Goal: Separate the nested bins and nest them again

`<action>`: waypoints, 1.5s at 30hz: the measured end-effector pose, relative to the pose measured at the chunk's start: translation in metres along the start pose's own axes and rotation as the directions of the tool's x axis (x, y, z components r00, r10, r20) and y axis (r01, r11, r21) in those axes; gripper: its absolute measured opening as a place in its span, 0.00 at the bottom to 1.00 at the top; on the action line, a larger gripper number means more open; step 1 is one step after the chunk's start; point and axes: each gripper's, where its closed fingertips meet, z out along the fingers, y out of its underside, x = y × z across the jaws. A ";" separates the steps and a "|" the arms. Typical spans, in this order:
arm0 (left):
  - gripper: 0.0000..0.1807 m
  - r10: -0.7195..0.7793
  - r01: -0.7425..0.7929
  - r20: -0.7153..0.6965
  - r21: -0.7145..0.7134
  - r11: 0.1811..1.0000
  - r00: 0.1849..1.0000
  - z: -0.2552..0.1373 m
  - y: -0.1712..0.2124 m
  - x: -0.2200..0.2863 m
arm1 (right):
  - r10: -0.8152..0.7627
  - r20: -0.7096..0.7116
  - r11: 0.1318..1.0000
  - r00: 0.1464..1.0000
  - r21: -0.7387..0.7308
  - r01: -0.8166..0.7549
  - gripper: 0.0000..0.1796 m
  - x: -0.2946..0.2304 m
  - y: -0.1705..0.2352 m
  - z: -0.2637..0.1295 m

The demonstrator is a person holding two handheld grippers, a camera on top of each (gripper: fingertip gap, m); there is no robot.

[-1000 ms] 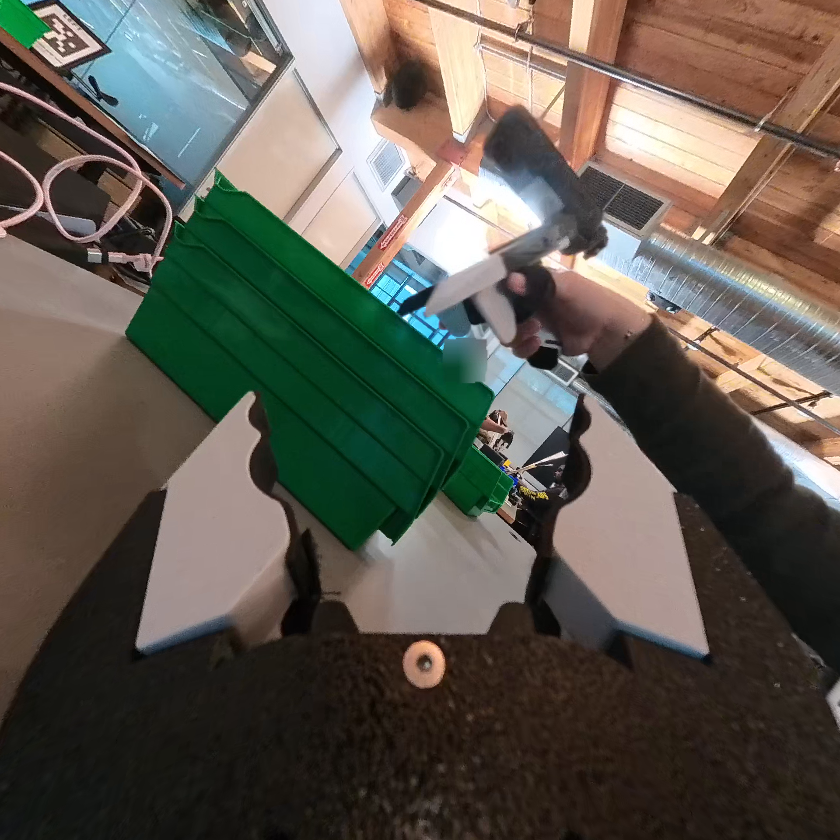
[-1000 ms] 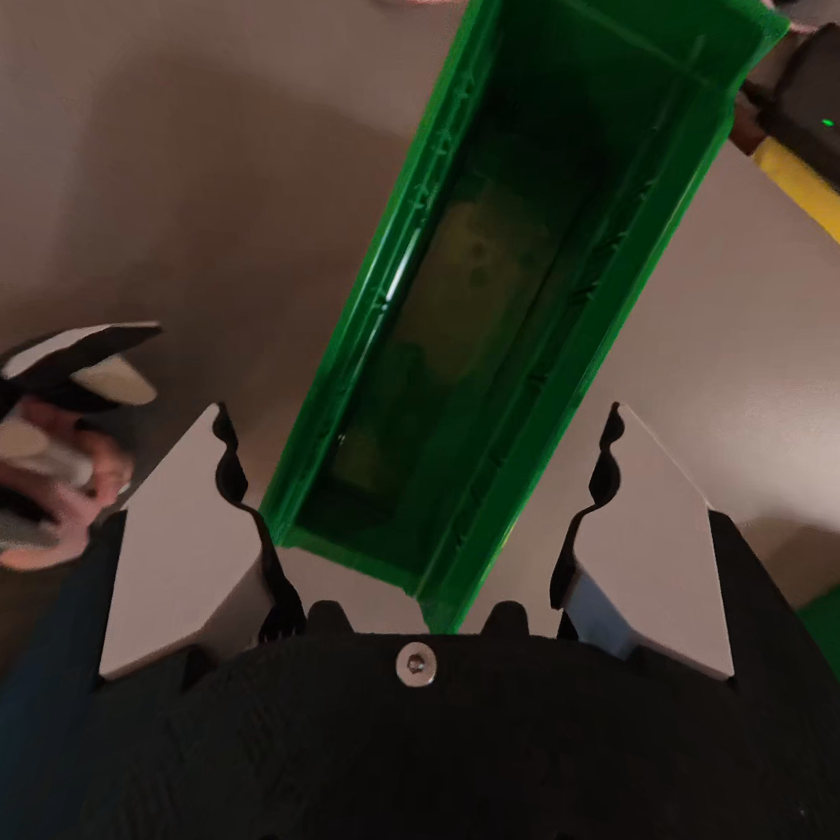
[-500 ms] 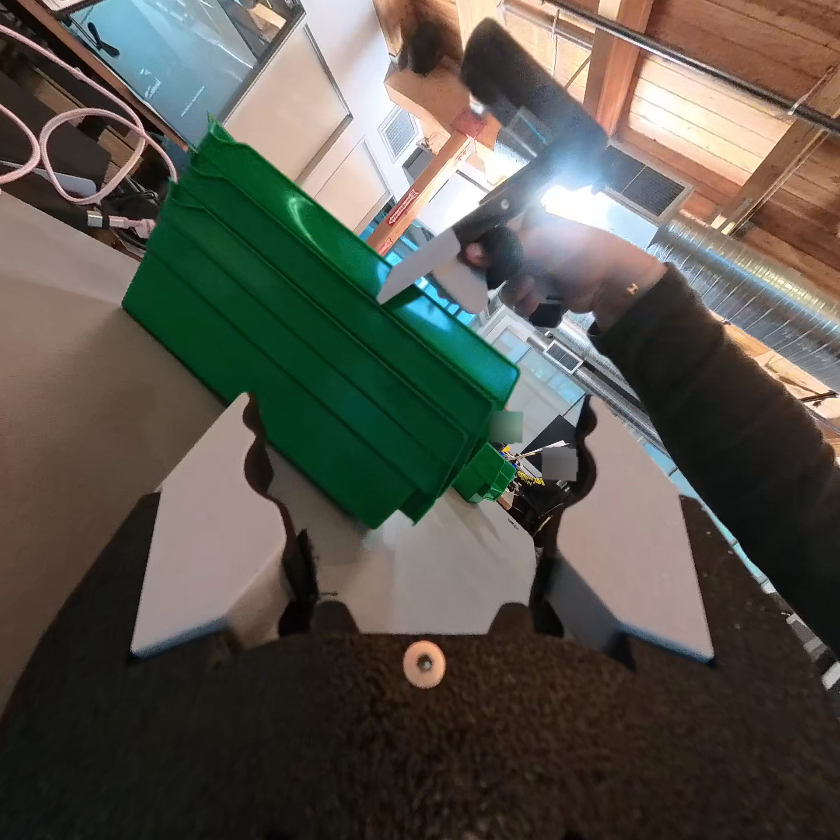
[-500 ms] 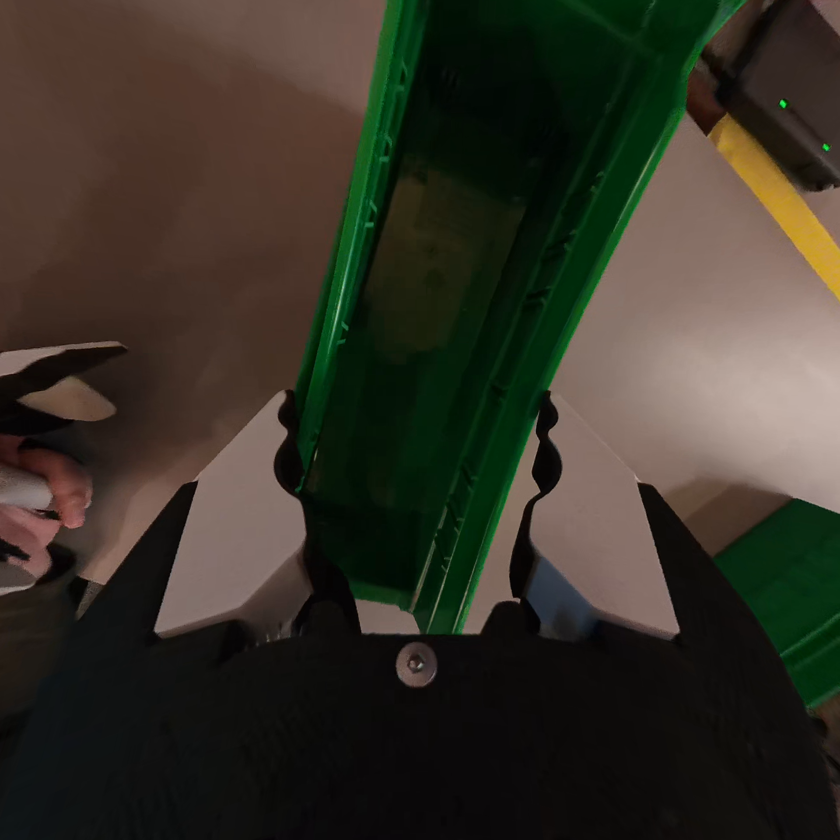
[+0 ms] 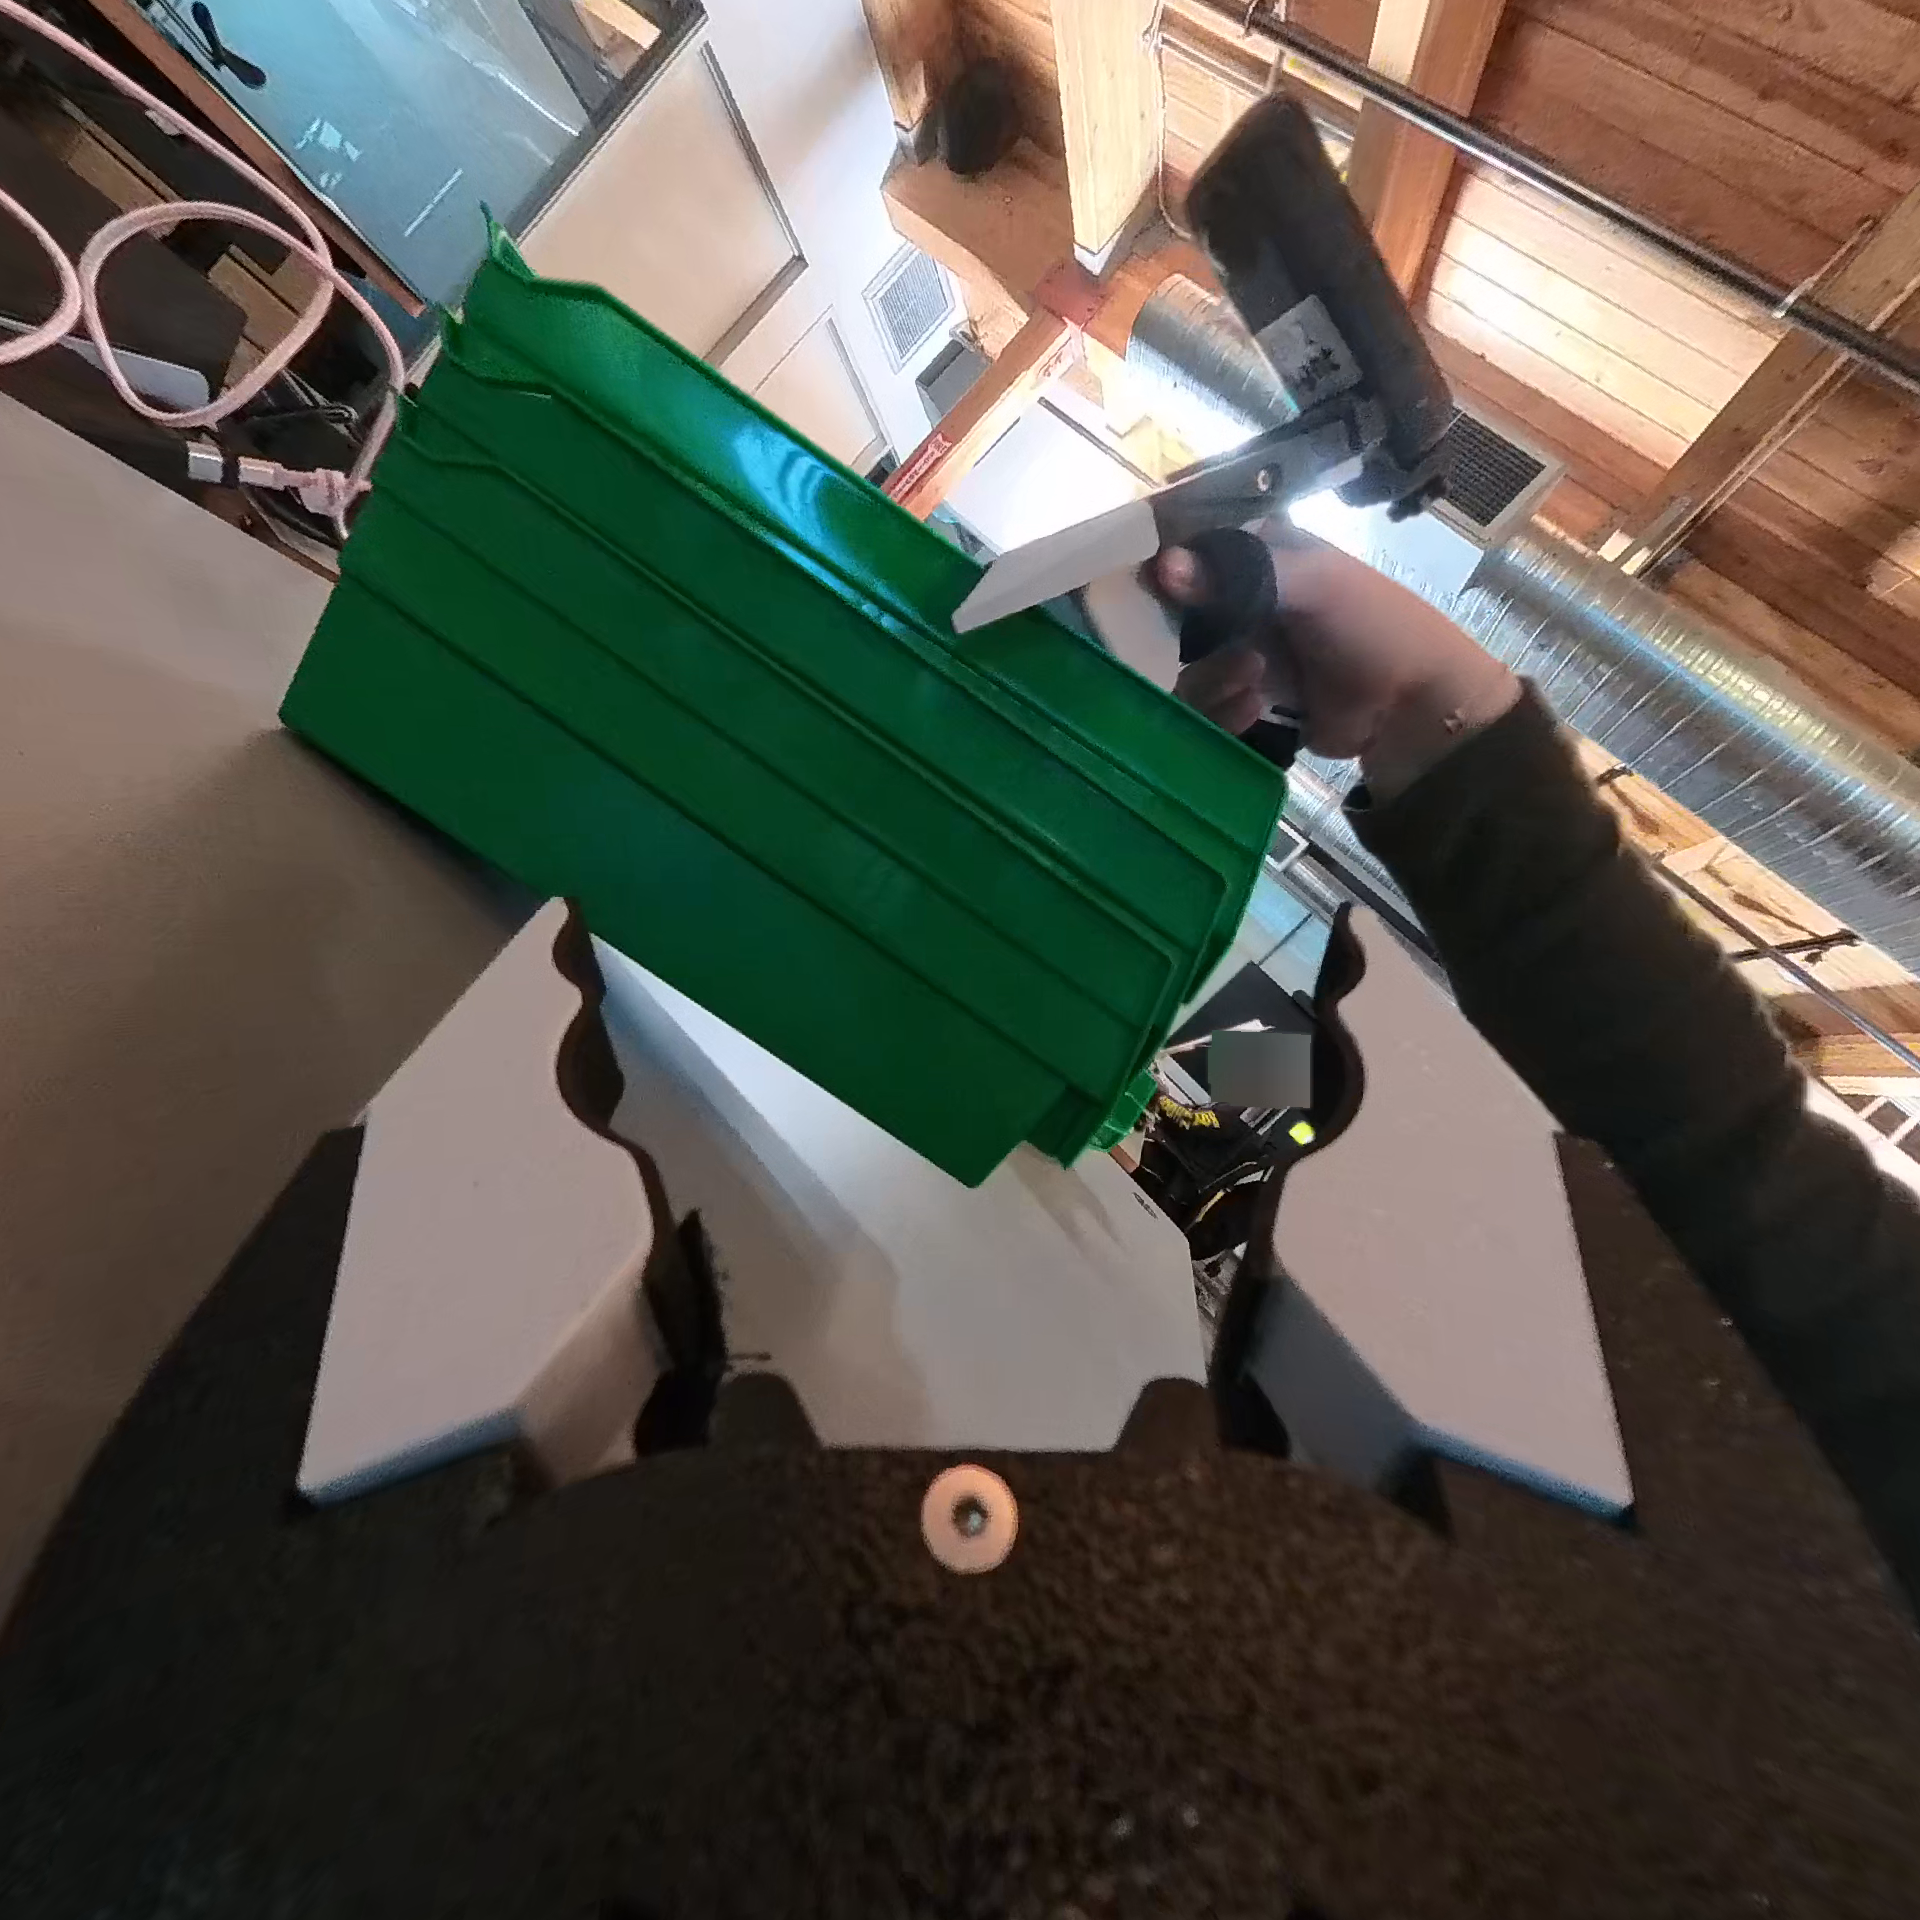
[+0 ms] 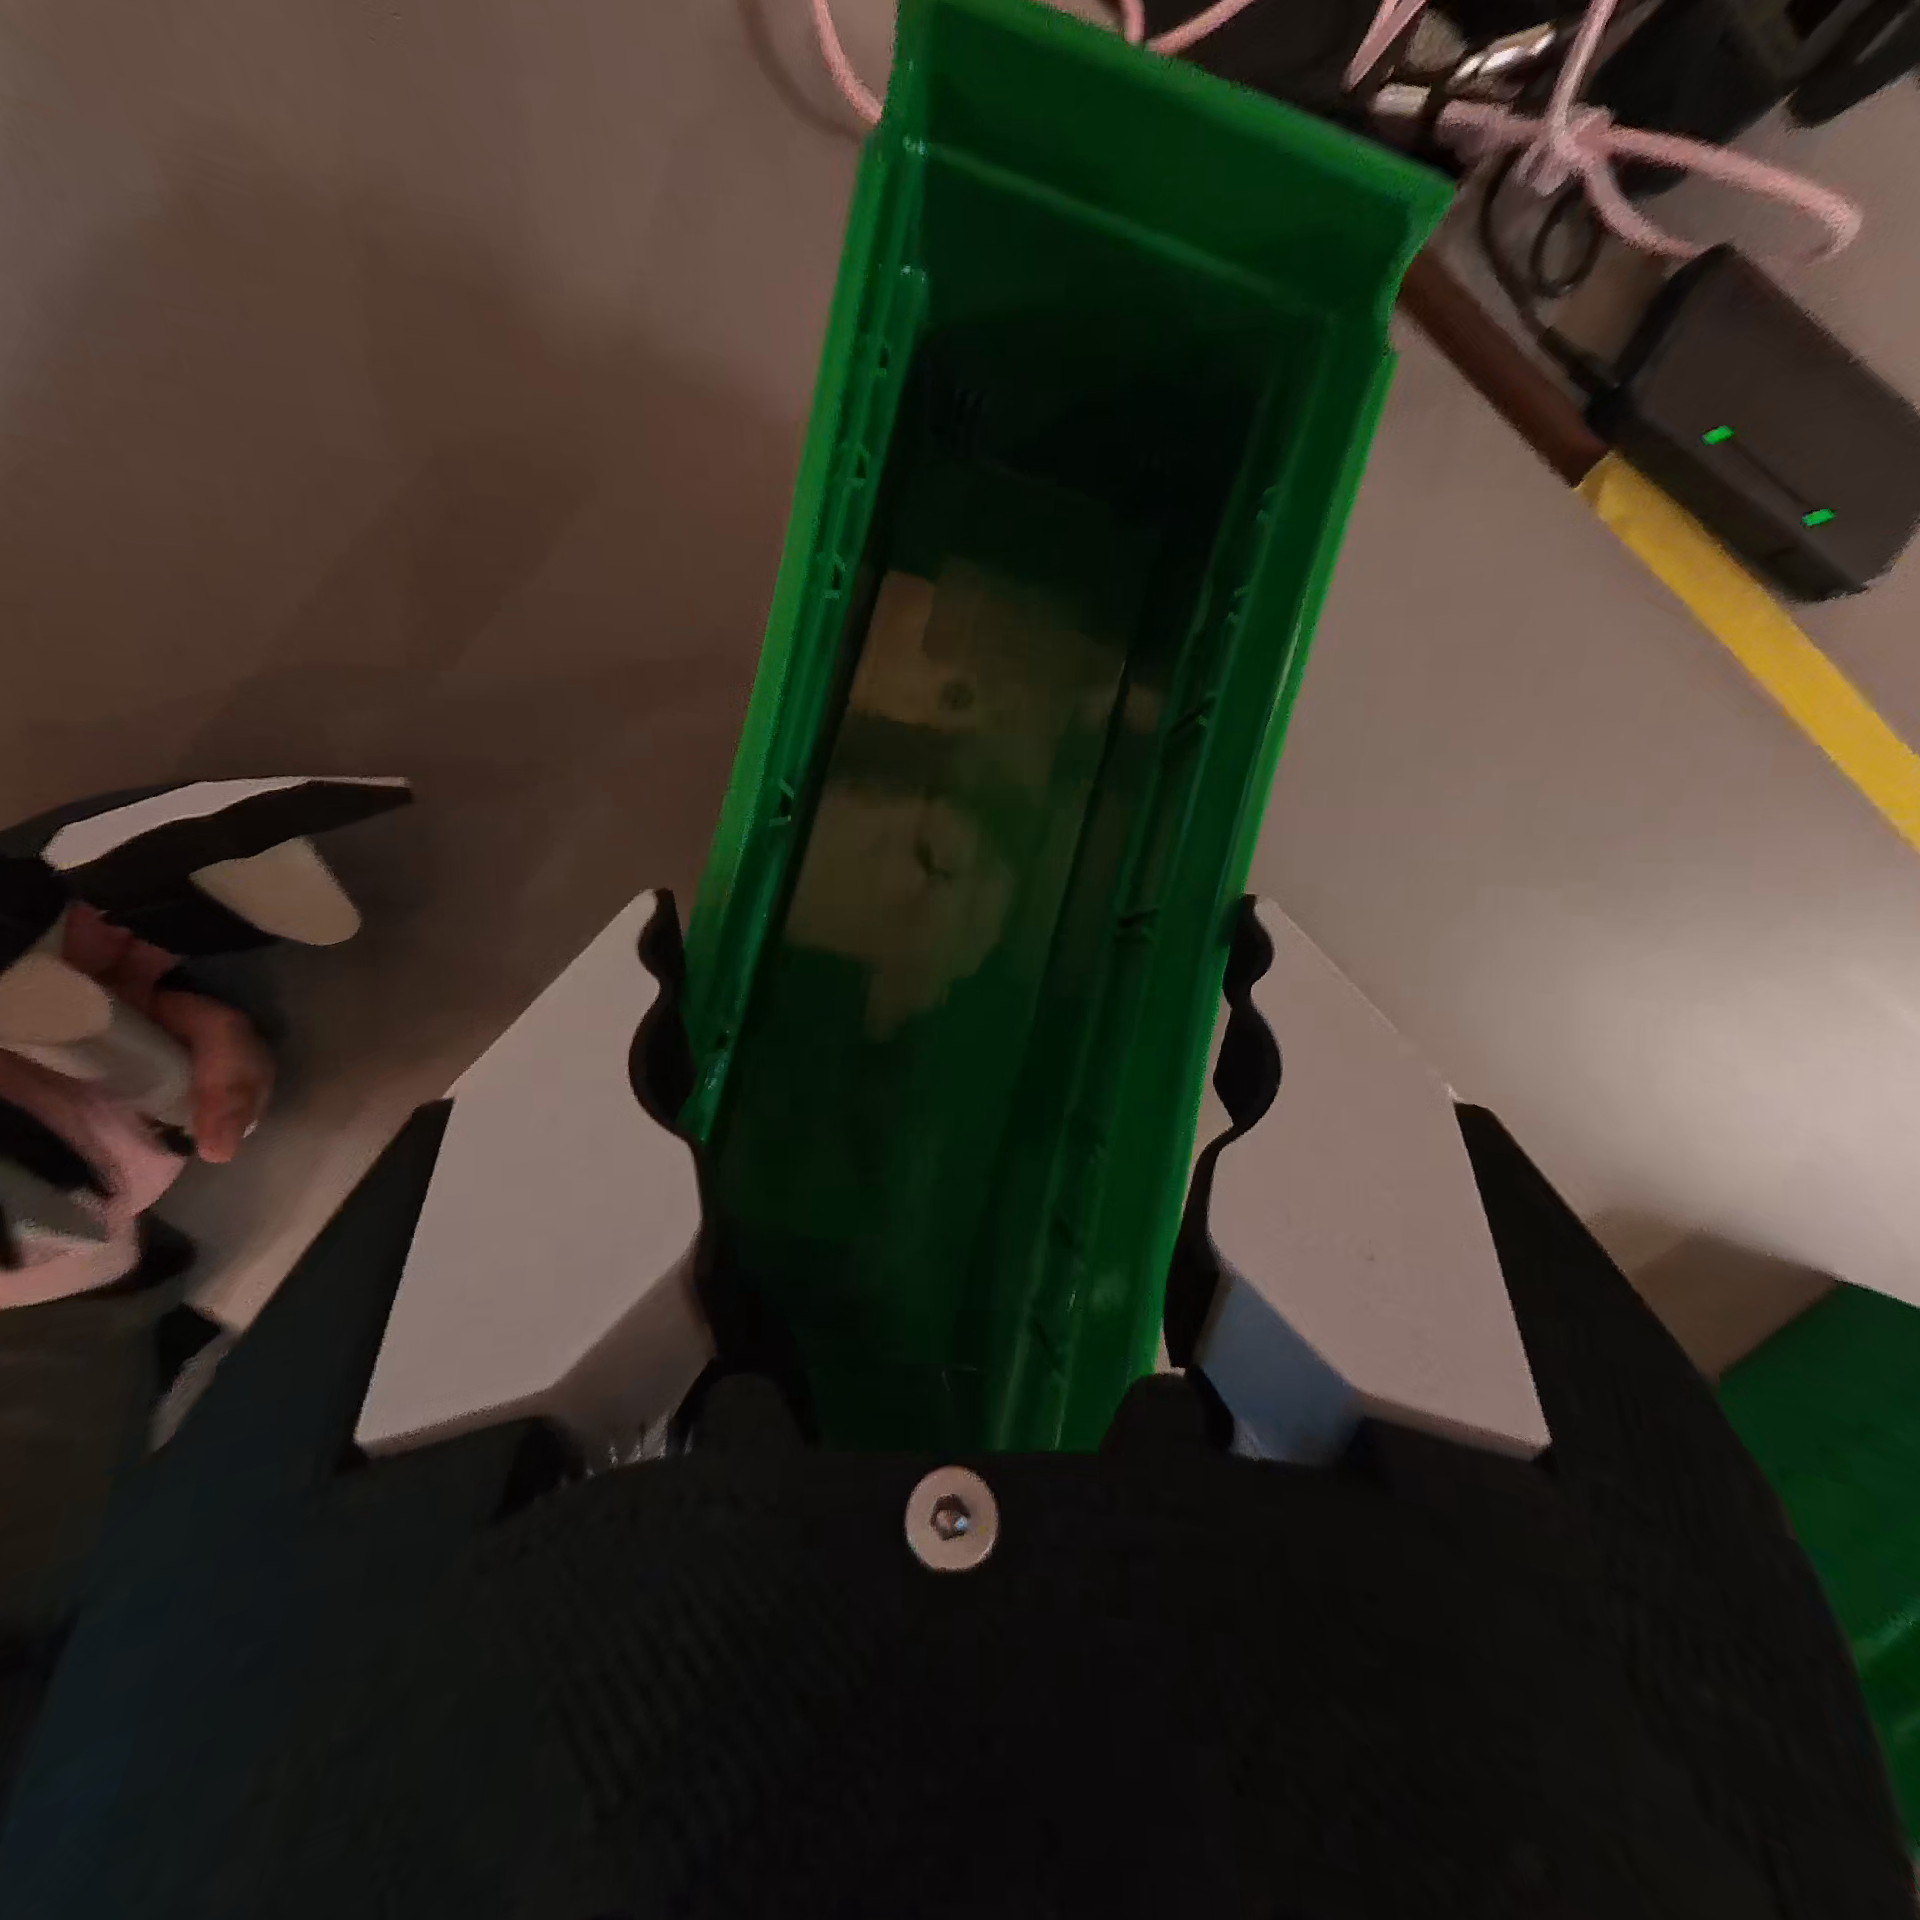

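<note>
A stack of several nested green bins (image 5: 727,790) stands on the grey table (image 5: 125,831). My left gripper (image 5: 951,920) is open and empty, low in front of the stack's long side, not touching it. My right gripper (image 6: 951,1029) is shut across the near end of the top green bin (image 6: 1039,727), one finger on each long side wall. The right wrist view looks down into that bin, which is empty. The right gripper also shows in the left wrist view (image 5: 1039,613), held by a hand at the top of the stack. The left gripper shows at the left of the right wrist view (image 6: 208,862).
Pink cables (image 5: 156,260) and a black box with green lights (image 6: 1756,436) lie past the table's far edge, which has a yellow strip (image 6: 1745,634). Another green bin (image 6: 1829,1455) stands to the right of the stack. A sleeve (image 5: 1662,987) reaches in from the right.
My right gripper has come down over the top bin's near end and shut on its side walls. My left gripper has moved closer to the stack and stays open.
</note>
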 end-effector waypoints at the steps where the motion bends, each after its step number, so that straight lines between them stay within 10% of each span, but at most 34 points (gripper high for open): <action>1: 0.74 -0.002 0.002 -0.001 0.000 1.000 1.000 0.000 0.000 0.000 | -0.022 -0.035 1.000 0.999 0.016 0.022 0.56 0.003 -0.002 -0.002; 18: 0.74 -0.022 0.022 -0.009 -0.001 1.000 1.000 0.000 0.000 0.000 | 0.192 -0.111 0.946 0.975 0.286 -0.154 0.54 0.119 0.021 -0.127; 36: 0.74 -0.038 0.037 -0.007 -0.005 0.999 0.999 0.000 0.001 -0.002 | 0.417 -0.305 0.905 0.856 0.048 -0.423 0.64 0.261 0.216 0.009; 40: 0.74 -0.037 0.037 -0.007 0.007 0.999 0.999 -0.001 0.000 -0.002 | 0.378 -0.364 0.917 0.852 0.018 -0.399 0.79 0.262 0.217 0.000; 45: 0.74 -0.035 0.035 -0.003 0.006 0.999 0.999 -0.001 0.000 -0.003 | 0.274 -0.286 0.941 0.918 0.279 -0.194 0.75 0.213 0.118 -0.044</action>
